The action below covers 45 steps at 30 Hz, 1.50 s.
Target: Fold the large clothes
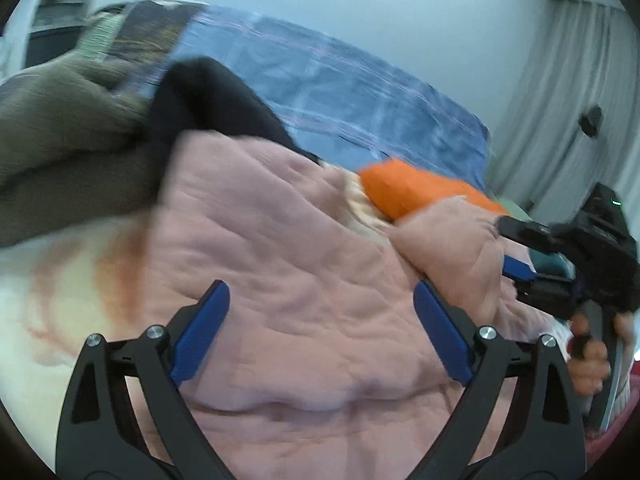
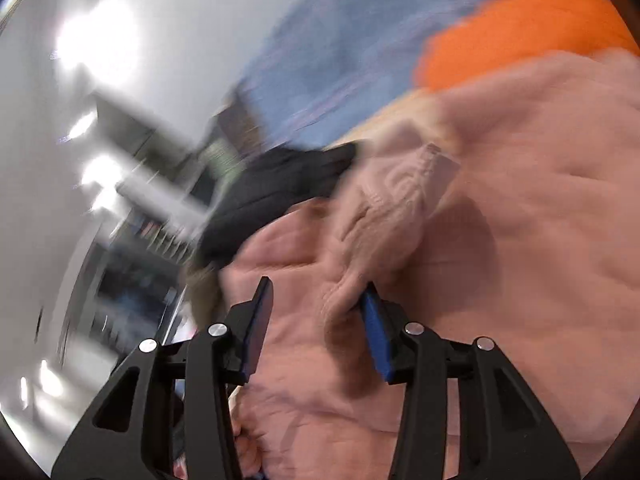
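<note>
A large pink quilted garment point(image 1: 304, 248) lies spread over a bed and fills the lower half of both views. My left gripper point(image 1: 320, 286) hovers just over its wrinkled middle, jaws wide open, nothing between the blue pads. My right gripper point(image 2: 318, 284) is at a bunched pink sleeve point(image 2: 384, 216) with a ribbed cuff. Its jaws stand partly apart; a fold of the sleeve leans on the right pad and the left pad is clear of it. The left wrist view shows the right gripper point(image 1: 516, 268) at the garment's right edge, held by a hand point(image 1: 588, 348).
An orange garment point(image 1: 412, 188) lies just beyond the pink one, a black one point(image 1: 216, 100) and an olive-brown one point(image 1: 68, 140) at the far left. A blue checked sheet point(image 1: 360, 92) covers the bed behind. Grey curtains point(image 1: 576, 92) hang at the right. Both views are motion-blurred.
</note>
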Motion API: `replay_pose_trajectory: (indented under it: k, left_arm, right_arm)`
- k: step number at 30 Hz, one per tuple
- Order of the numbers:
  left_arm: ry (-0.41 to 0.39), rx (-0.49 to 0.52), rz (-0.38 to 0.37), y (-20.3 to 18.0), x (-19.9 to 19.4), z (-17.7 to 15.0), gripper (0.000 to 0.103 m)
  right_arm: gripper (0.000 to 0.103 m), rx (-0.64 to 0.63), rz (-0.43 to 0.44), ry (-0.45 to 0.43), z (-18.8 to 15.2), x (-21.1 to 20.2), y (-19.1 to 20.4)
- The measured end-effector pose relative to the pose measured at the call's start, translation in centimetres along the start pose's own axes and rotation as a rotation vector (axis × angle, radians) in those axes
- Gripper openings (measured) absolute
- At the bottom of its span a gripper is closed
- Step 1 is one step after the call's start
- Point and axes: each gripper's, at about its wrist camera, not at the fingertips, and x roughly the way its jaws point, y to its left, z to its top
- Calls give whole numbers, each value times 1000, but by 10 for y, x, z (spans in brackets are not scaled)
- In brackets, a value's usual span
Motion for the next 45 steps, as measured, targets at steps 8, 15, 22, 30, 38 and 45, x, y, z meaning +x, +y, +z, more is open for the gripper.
replay_pose_trajectory:
  k: [8,15,22,30,38,45]
  left_arm:
    - [26,-173,-142,38,-2,3,101]
    - [-40,31,-62,-12,-16,14,100]
    - [290,177,48,-48,56,7,100]
    - [169,38,-85,-45,51,33,14]
    - [79,148,77,-23,9,38,19]
    - [150,175,183,-18,35,11,66]
  right_arm:
    - [48,-161,-89,15,-21,-29,9]
    - [49,-191,-337,-164,-54,-102,-38]
    - [50,-98,-321,-203,-68,-110,-83]
    - [63,-178,-229,-299,-76,-136,-68]
    - [75,-168,-248,-389,-78,-160,-66]
    - [69,-92,-465,-212,-77,-116,-90]
